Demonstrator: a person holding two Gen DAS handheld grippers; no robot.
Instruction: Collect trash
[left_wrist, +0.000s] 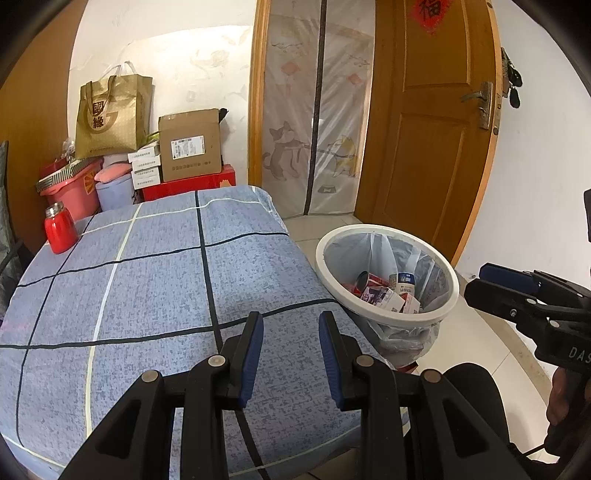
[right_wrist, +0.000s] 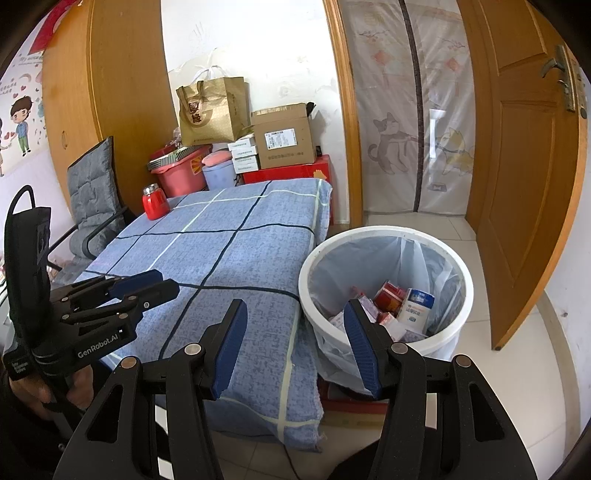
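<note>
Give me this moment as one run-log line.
left gripper: open, empty | right gripper: open, empty | trash bin: lined, cartons inside, beside table | tablecloth: only red flask on it

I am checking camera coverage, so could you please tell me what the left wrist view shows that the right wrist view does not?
Only the left wrist view shows the red paper charm on the door and the dark keys hanging at its edge. Only the right wrist view shows the grey cushioned chair and the cartoon wall stickers. Both share the blue checked table, red flask and lined trash bin.
</note>
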